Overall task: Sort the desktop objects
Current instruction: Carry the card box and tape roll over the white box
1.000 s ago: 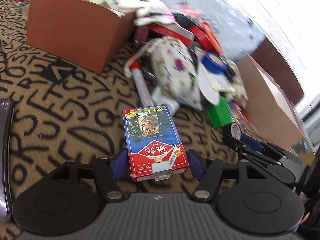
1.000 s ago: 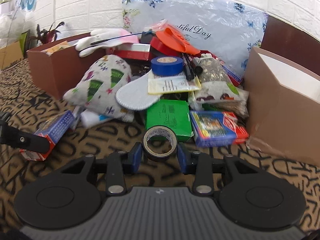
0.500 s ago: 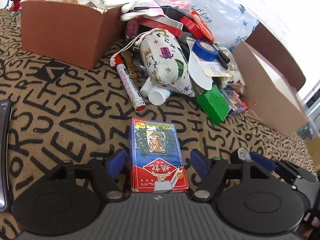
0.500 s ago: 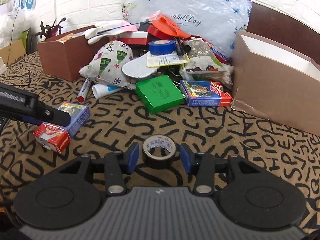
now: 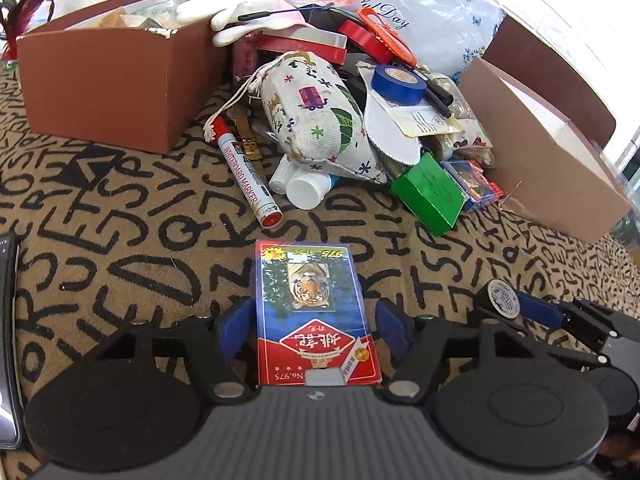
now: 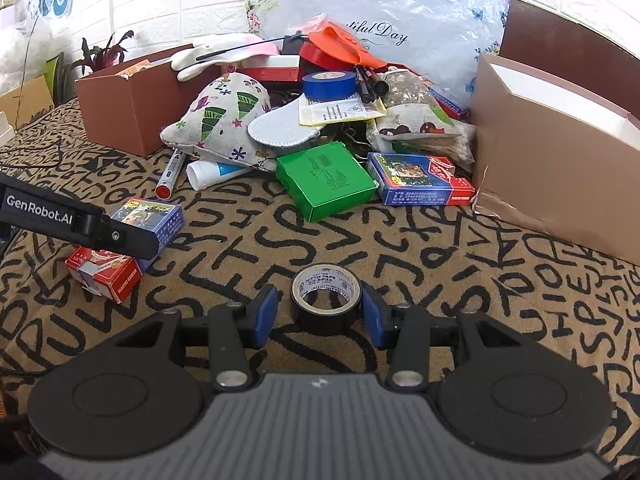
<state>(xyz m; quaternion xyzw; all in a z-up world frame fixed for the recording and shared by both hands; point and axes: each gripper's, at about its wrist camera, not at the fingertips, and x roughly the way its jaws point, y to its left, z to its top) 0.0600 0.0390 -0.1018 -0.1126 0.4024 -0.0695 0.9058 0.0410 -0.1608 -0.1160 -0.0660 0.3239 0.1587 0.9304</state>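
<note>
A blue and red playing-card box (image 5: pixel 314 312) with a tiger picture lies flat on the lettered cloth between the fingers of my left gripper (image 5: pixel 312 326). The jaws are open with a small gap on each side of the box. It also shows in the right wrist view (image 6: pixel 128 236). A black tape roll (image 6: pixel 325 300) stands on the cloth between the fingers of my right gripper (image 6: pixel 320 314). The right pad is at the roll and the left pad is clear of it. The roll and right gripper also show in the left wrist view (image 5: pixel 502 300).
A pile lies at the back: a printed cloth pouch (image 5: pixel 320 116), a whiteboard marker (image 5: pixel 248 178), a green box (image 6: pixel 326 182), a second card box (image 6: pixel 420 178) and blue tape (image 6: pixel 330 84). A brown box (image 5: pixel 112 76) stands left, a tan box (image 6: pixel 556 160) right.
Both grippers have drawn back from the pile toward the near side. The left jaws opened off the card box, and the right jaws opened off the tape roll, both now resting on the cloth.
</note>
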